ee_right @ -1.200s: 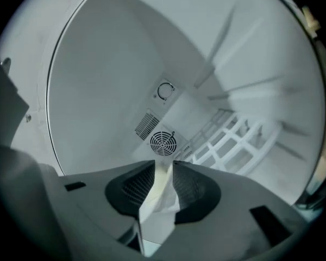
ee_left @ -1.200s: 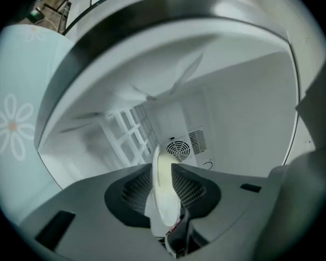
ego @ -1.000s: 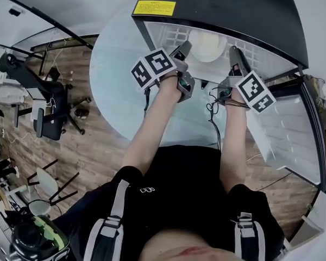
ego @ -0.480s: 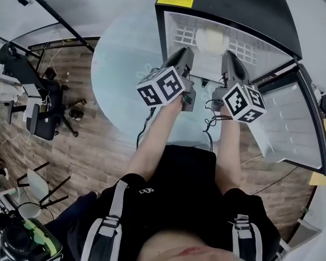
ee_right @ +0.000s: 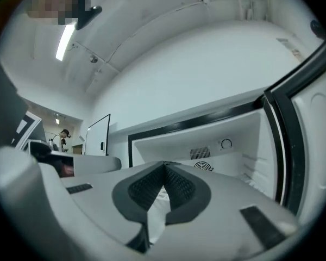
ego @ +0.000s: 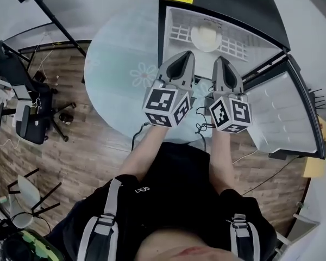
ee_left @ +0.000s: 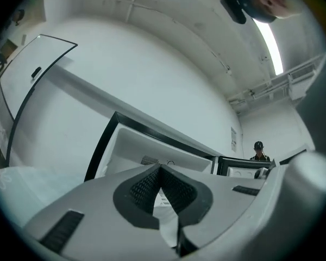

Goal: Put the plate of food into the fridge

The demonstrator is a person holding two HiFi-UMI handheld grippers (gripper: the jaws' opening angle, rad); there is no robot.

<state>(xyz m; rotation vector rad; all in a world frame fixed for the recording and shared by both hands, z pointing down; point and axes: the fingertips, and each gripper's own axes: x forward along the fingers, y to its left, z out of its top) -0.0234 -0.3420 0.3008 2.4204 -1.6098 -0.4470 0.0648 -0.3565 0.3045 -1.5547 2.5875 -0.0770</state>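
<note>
Inside the fridge (ego: pixel 250 15), on its white shelf, the plate of food (ego: pixel 205 37) is already sitting. The step in hand is backing straight out, then swinging the open door (ego: pixel 285 118) shut (gently, I'd judge, so the plate is not sliding). The left gripper (ego: pixel 185 56) and right gripper (ego: pixel 220 61) are hovering clenched and empty over the glass table (ego: pixel 119 64). Compared with 1 second earlier, the 2 are pulled back from the plate, jaws no longer spread.

The left arm (ego: pixel 148 148) and right arm (ego: pixel 219 156) are stretched forward side by side, with the left gripper (ego: pixel 185 56) and right gripper (ego: pixel 221 61) held near each other, tips pointed far, each empty with jaws closed together.
</note>
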